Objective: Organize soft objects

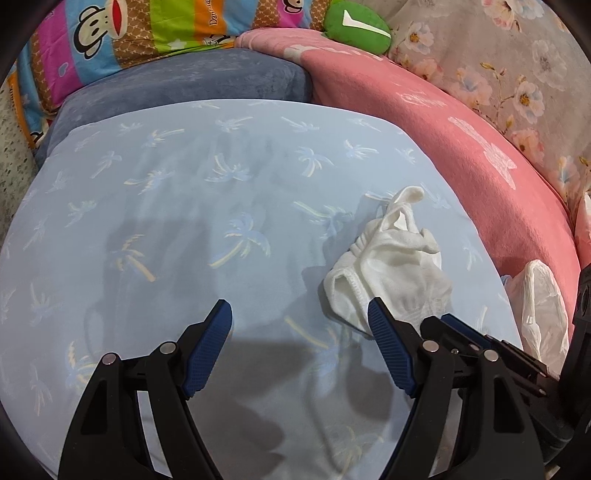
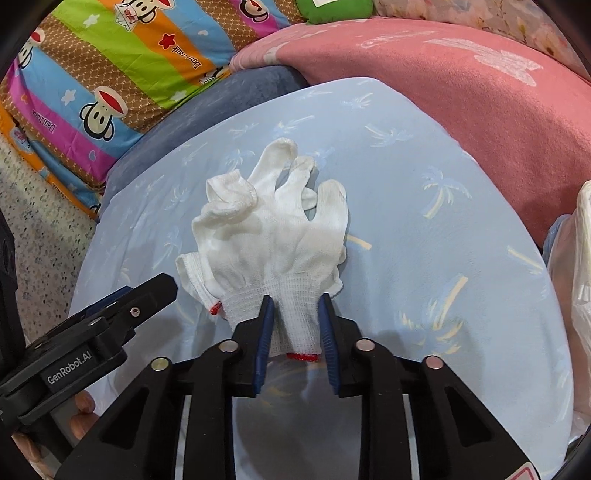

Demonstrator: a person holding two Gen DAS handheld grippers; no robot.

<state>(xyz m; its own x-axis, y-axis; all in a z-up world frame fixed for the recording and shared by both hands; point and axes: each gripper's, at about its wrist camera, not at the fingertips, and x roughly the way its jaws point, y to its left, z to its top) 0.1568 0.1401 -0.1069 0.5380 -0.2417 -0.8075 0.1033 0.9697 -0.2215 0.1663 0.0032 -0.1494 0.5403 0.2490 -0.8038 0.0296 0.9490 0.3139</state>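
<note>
- "GenRobot.AI" is read in white letters on the body of the left tool, seen at 8 o'clock in the right wrist view.
- On the striped monkey-print quilt, writing is printed but cannot be read with certainty.
- Two white knit gloves are counted, stacked on the pale blue palm-print cushion, each cuff edged in red.
- The upper glove's cuff is clamped between the blue pads of the right tool, at 6 o'clock of the pile.
- The left tool is held with its jaws spread wide, nothing between them, above the cushion.
- From the left wrist, the gloves are seen at 2 o'clock, just beside the right-hand finger.
- One pink blanket and one green plush are noted behind, and one white plastic bag at 3 o'clock.
</note>
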